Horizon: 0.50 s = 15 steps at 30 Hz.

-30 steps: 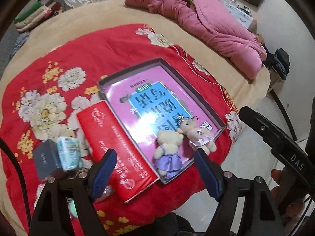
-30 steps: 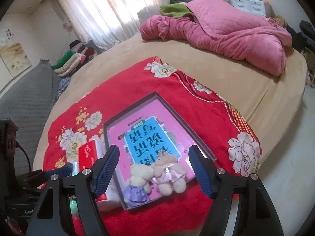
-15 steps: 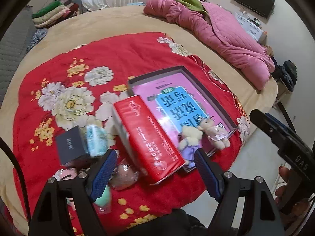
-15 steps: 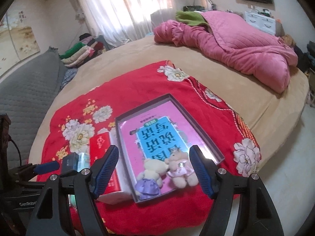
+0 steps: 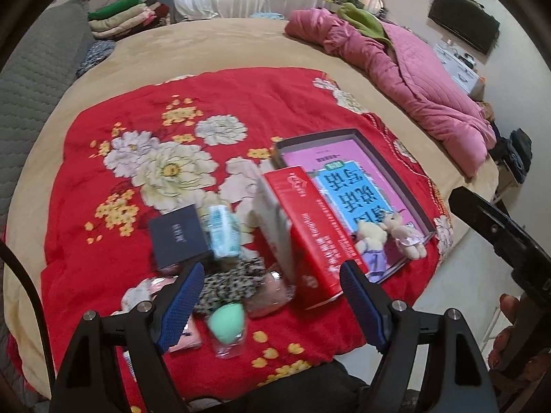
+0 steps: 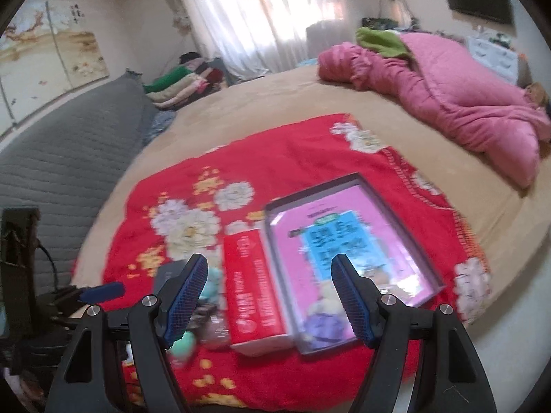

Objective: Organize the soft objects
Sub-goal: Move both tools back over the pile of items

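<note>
A red floral blanket (image 5: 137,110) covers the near edge of a tan bed (image 5: 206,44), carrying a cluster of small items. From the left: a dark blue box (image 5: 177,237), a pale teal packet (image 5: 222,230) touching it, a leopard-print fabric piece (image 5: 229,280) and a mint green sponge (image 5: 227,320) just in front, then a tall red box (image 5: 310,227) on its side. At the blanket's right edge lies a grey tray (image 5: 396,172) with a pink book cover inside; two small teddy bears (image 5: 389,237) sit at its near end, one in a purple skirt.

The left gripper (image 5: 272,304) hangs wide and empty above the fabric and sponge; the right gripper (image 6: 268,301) is likewise wide, empty, over the red box and the tray's near end. The red box stands between the loose soft pieces and the tray.

A second ago the left wrist view framed the bears and tray; it now takes in the clutter left of the red box, sponge included.

Only the left wrist view shows the bears sharply and a person's hand (image 5: 509,327) at right; the right wrist view blurs them but shows the left gripper's blue fingertip (image 6: 103,290) and a wall painting (image 6: 44,48).
</note>
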Each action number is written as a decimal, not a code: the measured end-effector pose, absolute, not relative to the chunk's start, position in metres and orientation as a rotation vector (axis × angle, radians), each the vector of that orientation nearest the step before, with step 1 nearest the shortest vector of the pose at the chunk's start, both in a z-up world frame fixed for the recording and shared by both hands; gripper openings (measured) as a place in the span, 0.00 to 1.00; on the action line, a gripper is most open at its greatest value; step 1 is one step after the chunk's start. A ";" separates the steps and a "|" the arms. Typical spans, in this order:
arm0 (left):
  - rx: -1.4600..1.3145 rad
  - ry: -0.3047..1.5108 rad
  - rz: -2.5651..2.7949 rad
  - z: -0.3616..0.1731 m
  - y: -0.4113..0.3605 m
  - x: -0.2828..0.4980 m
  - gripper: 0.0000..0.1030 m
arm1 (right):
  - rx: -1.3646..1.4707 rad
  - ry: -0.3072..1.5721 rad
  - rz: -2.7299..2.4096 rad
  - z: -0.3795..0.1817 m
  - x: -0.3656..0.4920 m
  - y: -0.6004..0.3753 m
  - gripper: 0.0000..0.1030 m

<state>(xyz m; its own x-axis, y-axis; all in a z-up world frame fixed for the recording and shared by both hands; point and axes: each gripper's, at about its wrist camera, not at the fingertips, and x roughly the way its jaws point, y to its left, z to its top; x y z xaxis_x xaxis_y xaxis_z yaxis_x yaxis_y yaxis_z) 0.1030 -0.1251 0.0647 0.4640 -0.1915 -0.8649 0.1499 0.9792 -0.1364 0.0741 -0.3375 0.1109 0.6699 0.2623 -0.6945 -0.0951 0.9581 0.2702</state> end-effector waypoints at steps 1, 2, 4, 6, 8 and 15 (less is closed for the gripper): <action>-0.050 1.066 -0.206 0.065 -0.120 0.102 0.78 | 0.210 0.815 0.211 0.111 0.074 -0.332 0.73; -0.057 1.065 -0.200 0.066 -0.115 0.101 0.78 | 0.198 0.814 0.226 0.112 0.074 -0.325 0.73; -0.071 1.062 -0.181 0.067 -0.102 0.099 0.78 | 0.182 0.818 0.238 0.113 0.073 -0.315 0.73; -0.085 1.060 -0.155 0.069 -0.088 0.098 0.78 | 0.169 0.819 0.259 0.113 0.072 -0.304 0.73; -0.100 1.061 -0.127 0.069 -0.075 0.097 0.78 | 0.164 0.824 0.274 0.113 0.072 -0.295 0.73; -0.178 1.052 -0.047 0.071 -0.019 0.095 0.78 | 0.133 0.836 0.308 0.112 0.074 -0.275 0.73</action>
